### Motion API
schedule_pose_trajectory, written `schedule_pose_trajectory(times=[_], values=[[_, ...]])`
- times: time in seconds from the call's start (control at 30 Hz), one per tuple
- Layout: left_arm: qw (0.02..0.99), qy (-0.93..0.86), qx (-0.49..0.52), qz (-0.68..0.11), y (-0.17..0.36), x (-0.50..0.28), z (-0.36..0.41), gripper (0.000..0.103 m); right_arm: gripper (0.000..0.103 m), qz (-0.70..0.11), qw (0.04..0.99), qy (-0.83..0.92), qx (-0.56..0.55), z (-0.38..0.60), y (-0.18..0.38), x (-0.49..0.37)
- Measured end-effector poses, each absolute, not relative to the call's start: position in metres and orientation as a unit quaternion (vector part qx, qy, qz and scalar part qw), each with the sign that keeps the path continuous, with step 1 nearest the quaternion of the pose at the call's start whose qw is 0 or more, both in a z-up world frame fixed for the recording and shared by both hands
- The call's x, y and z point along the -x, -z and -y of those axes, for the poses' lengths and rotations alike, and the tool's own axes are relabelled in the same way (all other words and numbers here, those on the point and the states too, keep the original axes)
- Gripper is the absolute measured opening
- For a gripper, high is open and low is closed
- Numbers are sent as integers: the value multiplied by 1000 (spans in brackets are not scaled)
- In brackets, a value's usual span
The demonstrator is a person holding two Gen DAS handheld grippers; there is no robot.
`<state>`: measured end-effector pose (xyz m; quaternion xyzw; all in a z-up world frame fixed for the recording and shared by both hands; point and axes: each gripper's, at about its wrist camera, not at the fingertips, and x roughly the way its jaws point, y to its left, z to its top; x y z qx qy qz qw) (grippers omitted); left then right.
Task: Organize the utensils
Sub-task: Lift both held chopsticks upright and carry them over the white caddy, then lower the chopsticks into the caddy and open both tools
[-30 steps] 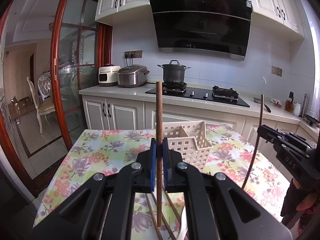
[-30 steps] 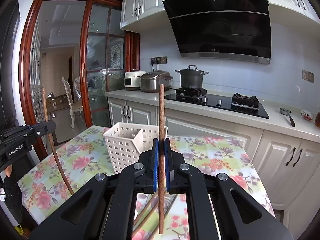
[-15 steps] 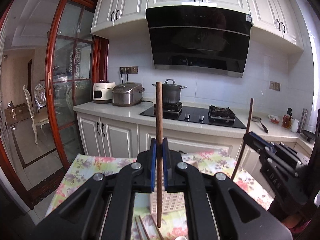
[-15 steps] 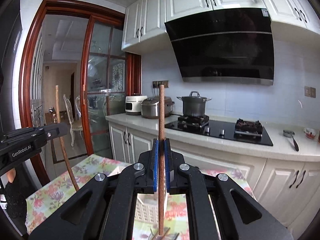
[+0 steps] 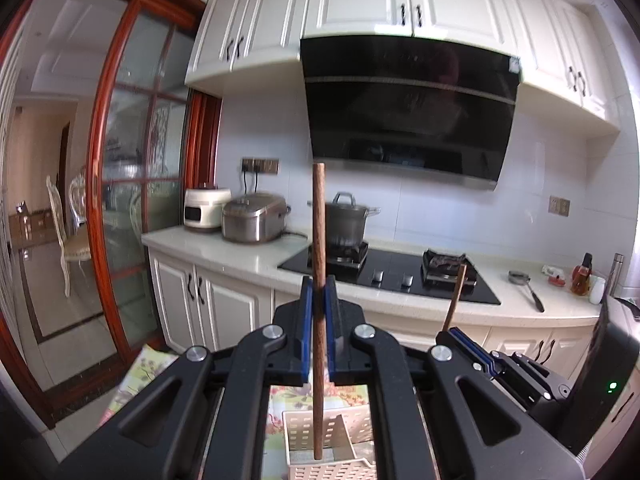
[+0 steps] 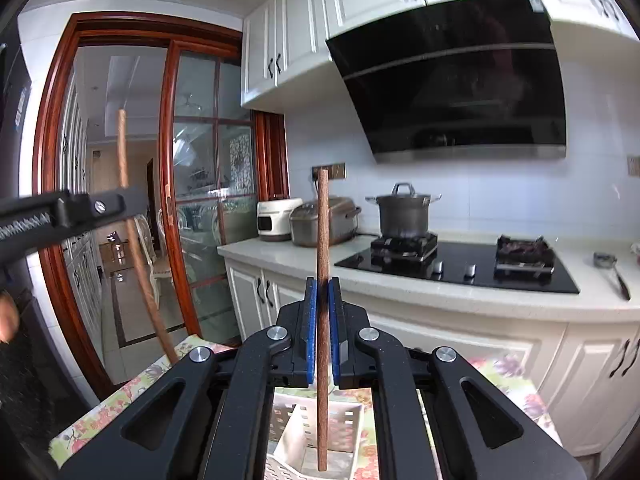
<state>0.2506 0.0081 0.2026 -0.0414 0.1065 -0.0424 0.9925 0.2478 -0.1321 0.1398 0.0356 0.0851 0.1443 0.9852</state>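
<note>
My left gripper (image 5: 319, 300) is shut on a brown wooden chopstick (image 5: 318, 240) held upright, its lower tip hanging over the white slotted basket (image 5: 332, 432) below. My right gripper (image 6: 322, 304) is shut on a second brown chopstick (image 6: 322, 232), also upright, its tip over the same basket (image 6: 296, 440), which has a divider inside. The right gripper with its chopstick also shows in the left wrist view (image 5: 456, 334). The left gripper body (image 6: 60, 216) and its chopstick (image 6: 140, 264) show at the left of the right wrist view.
The basket stands on a floral tablecloth (image 6: 120, 400). Behind is a white counter (image 5: 240, 252) with a black hob (image 5: 392, 276), a pot (image 5: 344, 218), two rice cookers (image 5: 256, 218) and a range hood (image 5: 408, 112). A red-framed glass door (image 5: 120, 200) stands at the left.
Both grippers have risen with their chopsticks and come over the basket; the table has dropped low in both views and the basket now sits directly under the chopstick tips.
</note>
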Motion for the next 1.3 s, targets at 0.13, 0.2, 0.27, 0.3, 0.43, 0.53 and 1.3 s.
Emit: schedule_pose_trajectory(times=[0.13, 0.2, 0.27, 0.3, 0.43, 0.53, 1.3], values=[[987, 44, 45, -145, -179, -281, -14, 6, 6, -112, 981, -152, -40, 129, -124, -269], [983, 50, 55, -166, -165, -291, -17, 6, 6, -127, 979, -156, -44, 128, -116, -276], [981, 55, 60, -179, -153, -295, -22, 6, 6, -143, 975, -162, -50, 127, -108, -281], [979, 56, 60, -185, -147, -297, -23, 6, 6, -151, 974, -162, -51, 126, -103, -283], [972, 60, 68, -216, -119, -303, -26, 14, 11, -169, 971, -162, -43, 120, -87, -286], [971, 49, 71, -221, -107, -303, -31, 23, 13, -177, 971, -154, -42, 120, -82, -286], [977, -70, 60, -190, -56, -183, -65, 98, 45, -226, 967, -111, -43, 168, -26, -181]])
